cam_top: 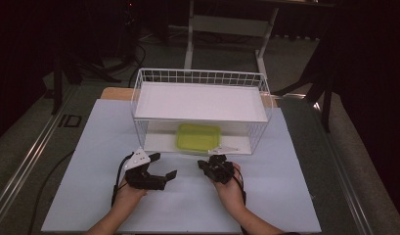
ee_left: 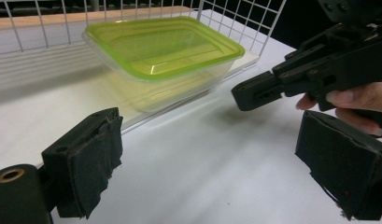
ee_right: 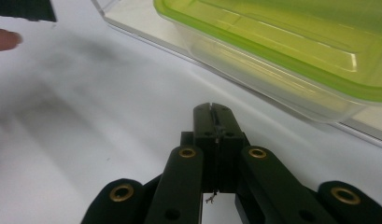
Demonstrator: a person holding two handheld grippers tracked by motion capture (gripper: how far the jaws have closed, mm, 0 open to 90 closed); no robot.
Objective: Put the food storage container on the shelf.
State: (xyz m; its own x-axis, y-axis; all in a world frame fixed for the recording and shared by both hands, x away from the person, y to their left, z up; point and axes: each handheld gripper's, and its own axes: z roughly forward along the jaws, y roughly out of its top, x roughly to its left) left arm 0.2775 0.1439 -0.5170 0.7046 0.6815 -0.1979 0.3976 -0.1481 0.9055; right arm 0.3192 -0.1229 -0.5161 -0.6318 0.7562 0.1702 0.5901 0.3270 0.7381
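Container of clear plastic with a lime-green lid (cam_top: 198, 137), resting on the lower white shelf (cam_top: 161, 142) of a white wire rack (cam_top: 200, 78), at its open front edge. Left gripper (cam_top: 163, 166) spread wide and empty; right gripper (cam_top: 211, 163) clenched on nothing, just before the container. A likely reach calls for parting the right jaws and entering level beneath the upper shelf (cam_top: 197, 102). Pale sheet-covered table (cam_top: 90, 147); dim room, desk frame (cam_top: 227, 24) behind
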